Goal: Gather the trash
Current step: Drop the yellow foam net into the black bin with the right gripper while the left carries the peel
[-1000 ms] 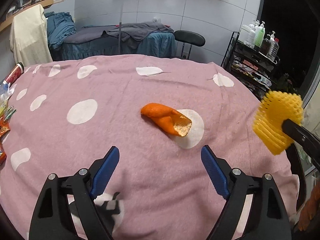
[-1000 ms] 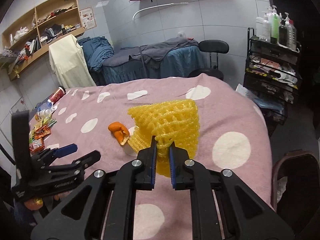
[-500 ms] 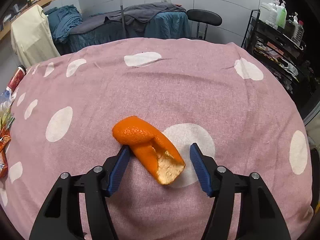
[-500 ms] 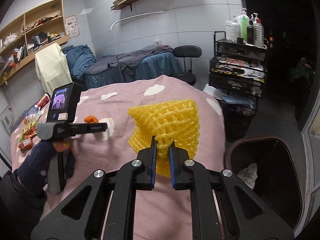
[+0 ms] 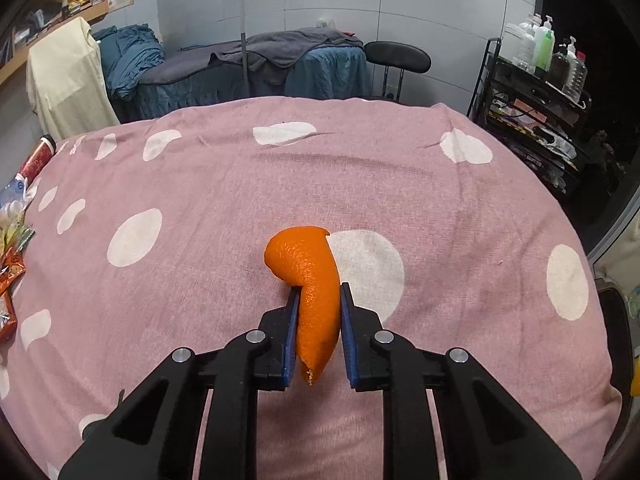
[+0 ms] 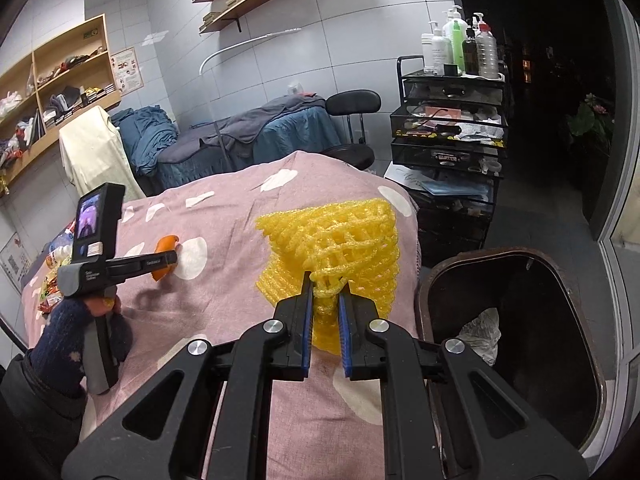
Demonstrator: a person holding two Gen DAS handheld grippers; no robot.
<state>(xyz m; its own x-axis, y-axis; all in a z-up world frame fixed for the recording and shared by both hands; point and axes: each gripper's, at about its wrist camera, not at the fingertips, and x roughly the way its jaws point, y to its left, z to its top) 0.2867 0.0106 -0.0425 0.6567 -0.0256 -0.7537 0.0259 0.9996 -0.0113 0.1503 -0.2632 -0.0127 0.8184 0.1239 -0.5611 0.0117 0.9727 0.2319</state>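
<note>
An orange peel lies on the pink polka-dot cloth, and my left gripper is shut on it, blue pads pressing both sides. It also shows in the right wrist view, held by the left gripper. My right gripper is shut on a yellow foam fruit net, held above the table's right edge, beside a dark trash bin with crumpled white paper inside.
Snack wrappers and a red can lie along the table's left edge. A black wire trolley with bottles stands behind the bin. A massage bed and a black stool stand at the back wall.
My left gripper moved onto the orange peel and shut on it. My right gripper carried the yellow net rightward to beside the bin.
</note>
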